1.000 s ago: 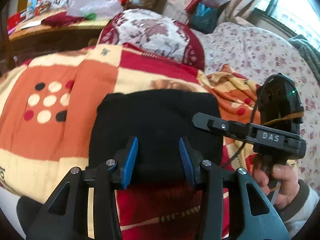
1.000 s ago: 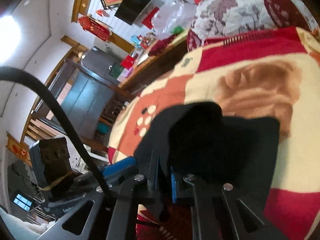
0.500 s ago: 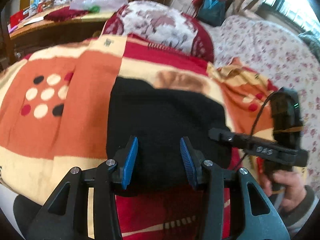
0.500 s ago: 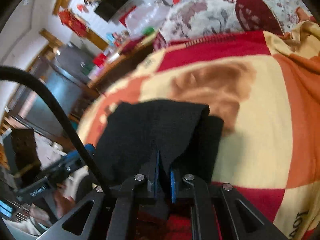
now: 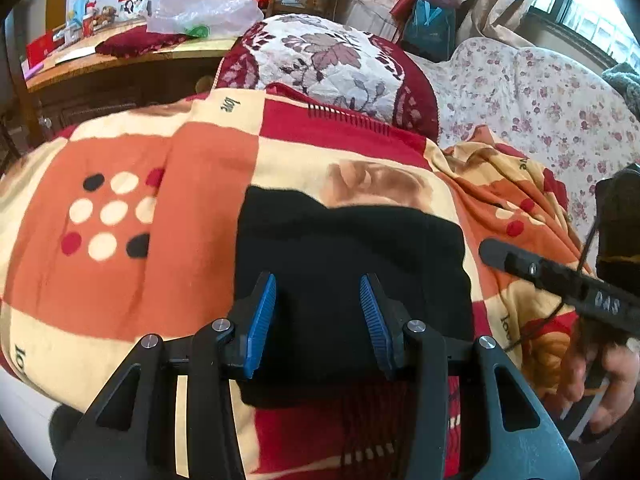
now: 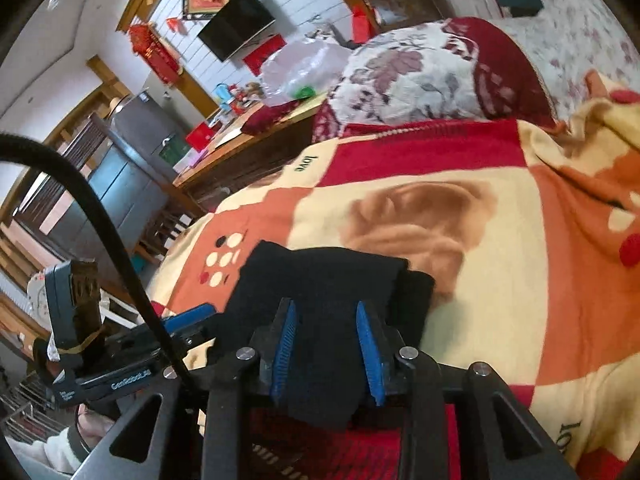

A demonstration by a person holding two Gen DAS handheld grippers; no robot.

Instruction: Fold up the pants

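Note:
The black pants [image 5: 352, 248] lie folded into a thick rectangle on a patchwork blanket [image 5: 200, 184]. My left gripper [image 5: 318, 284] hovers open over the bundle's near edge, its blue pads clear of the cloth. In the right wrist view the pants [image 6: 320, 276] show a stepped far right corner. My right gripper [image 6: 324, 308] sits at their near edge with its jaws opening. A loose flap of black cloth lies between its blue pads [image 6: 286, 344], no longer pinched. A hand [image 5: 600, 368] holds that gripper at the right.
A floral pillow [image 5: 328, 52] lies beyond the blanket, with a flowered cover [image 5: 540, 92] to its right. A cluttered wooden table [image 5: 120, 60] stands at the back left. The blanket [image 6: 500, 280] spreads wide to the right of the pants.
The right gripper, shut on a raised fold of the pants, has laid it down and parted its jaws. The bundle now lies flatter. The left gripper stays open, shifted slightly.

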